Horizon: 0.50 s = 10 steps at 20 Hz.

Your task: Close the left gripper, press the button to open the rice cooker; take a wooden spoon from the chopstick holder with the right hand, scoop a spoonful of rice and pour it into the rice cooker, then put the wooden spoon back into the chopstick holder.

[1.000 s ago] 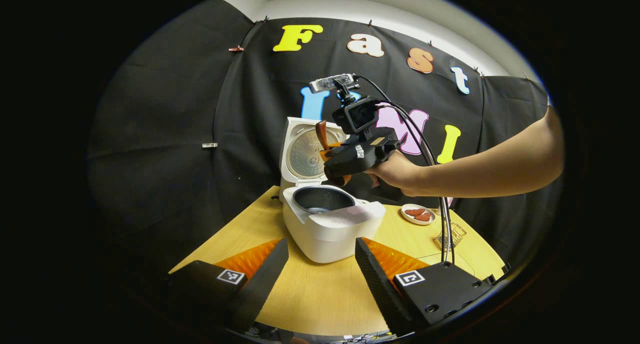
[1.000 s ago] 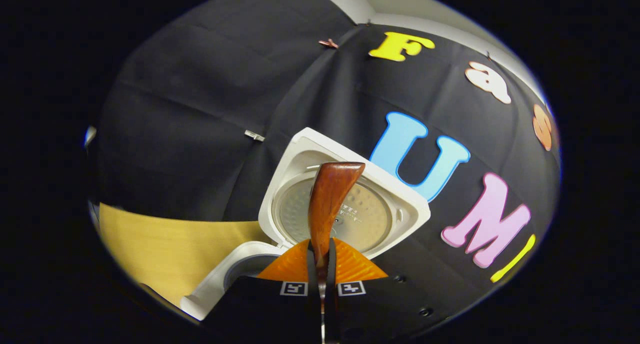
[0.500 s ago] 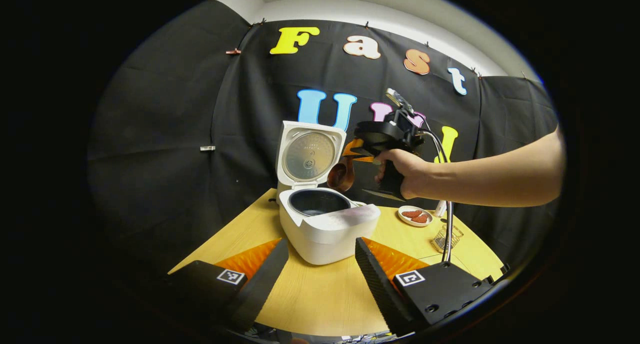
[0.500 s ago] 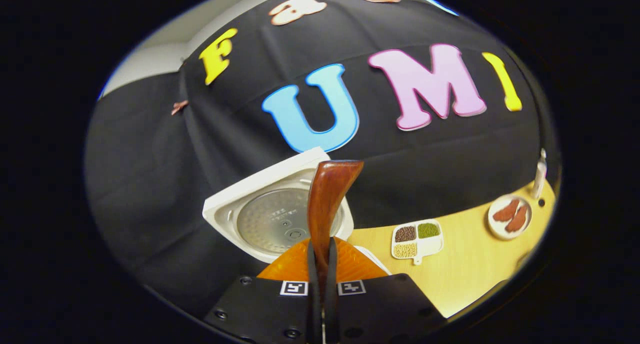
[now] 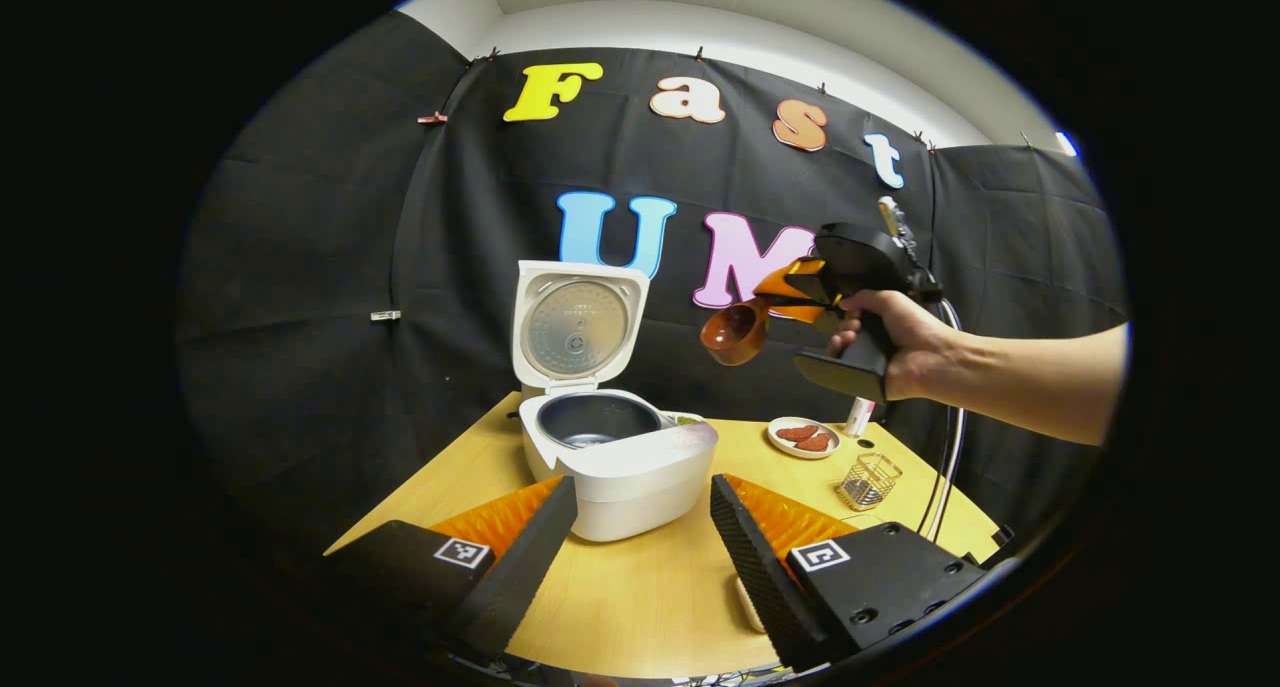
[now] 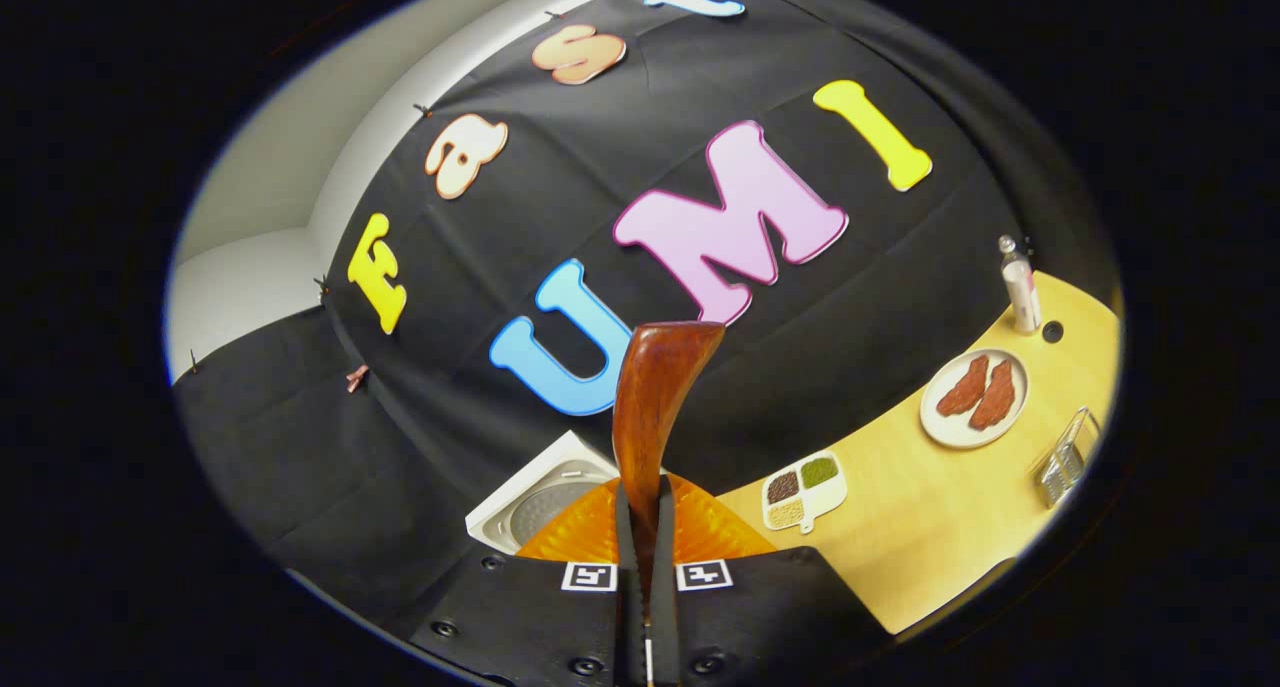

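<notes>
- We hold the right gripper (image 5: pixel 790 289) high above the table (image 5: pixel 640 607), off to the right of the rice cooker (image 5: pixel 610 457), a hand (image 5: pixel 905 342) wrapped round its handle.
- Its jaws are clamped tight on the wooden spoon (image 6: pixel 655 407); in the right gripper view the handle runs up between the two fingers (image 6: pixel 625 527) with no gap on either side.
- From the left gripper view we see the spoon's bowl (image 5: pixel 733 329) sticking out to the left of that gripper, in mid-air, well clear of the cooker.
- The rice cooker stands with its lid (image 5: pixel 578 322) upright and the dark inner pot (image 5: pixel 597 420) exposed.
- Our left gripper (image 5: pixel 640 537) sits low, near the front of the cooker, its fingers spread wide apart with nothing between them.
- On the table's right side there's a wire chopstick holder (image 5: pixel 868 481), a small plate (image 5: pixel 802 437) with reddish pieces just behind it, and a slim bottle (image 6: pixel 1020 287).
- The right gripper view also catches a divided grain dish (image 6: pixel 805 487) behind the cooker.
</notes>
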Tool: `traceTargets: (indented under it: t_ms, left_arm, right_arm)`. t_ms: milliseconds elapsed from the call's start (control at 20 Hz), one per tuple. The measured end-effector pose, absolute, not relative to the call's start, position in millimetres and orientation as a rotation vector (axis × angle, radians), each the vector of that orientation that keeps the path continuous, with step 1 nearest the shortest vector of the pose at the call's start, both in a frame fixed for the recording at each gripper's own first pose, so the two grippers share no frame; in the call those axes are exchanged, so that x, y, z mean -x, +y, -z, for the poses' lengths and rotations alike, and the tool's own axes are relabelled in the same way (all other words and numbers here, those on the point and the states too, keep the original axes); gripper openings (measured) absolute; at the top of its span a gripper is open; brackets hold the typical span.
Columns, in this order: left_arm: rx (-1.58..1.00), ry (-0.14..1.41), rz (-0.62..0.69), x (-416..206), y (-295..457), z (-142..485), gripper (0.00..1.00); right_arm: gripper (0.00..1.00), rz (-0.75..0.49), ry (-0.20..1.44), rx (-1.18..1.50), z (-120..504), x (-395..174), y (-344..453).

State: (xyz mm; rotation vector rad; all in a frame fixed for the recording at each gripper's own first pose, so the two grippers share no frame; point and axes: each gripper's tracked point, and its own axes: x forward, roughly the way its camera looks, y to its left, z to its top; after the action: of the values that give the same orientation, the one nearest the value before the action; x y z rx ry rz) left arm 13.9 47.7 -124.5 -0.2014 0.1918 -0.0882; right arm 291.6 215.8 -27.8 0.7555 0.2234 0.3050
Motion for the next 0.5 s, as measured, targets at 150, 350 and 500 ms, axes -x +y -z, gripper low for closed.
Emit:
traceTargets:
  t_ms: [150, 350, 500]
  left_arm:
    - [0.197, 0.178, 0.101, -16.8, 33.2, 114.7, 0.94]
    - [0.175, 0.175, 0.121, -20.9, 12.6, 105.3, 0.94]
    - [0.183, 0.182, 0.133, -23.9, -2.1, 102.0, 0.94]
  right_arm:
    - [0.07, -0.272, 0.189, -0.719, 21.1, -266.9, 153.4]
    - [0.07, -0.203, 0.16, -0.675, 27.8, -245.3, 69.7]
    - [0.07, -0.143, 0.168, -0.623, 47.8, -237.0, 10.2]
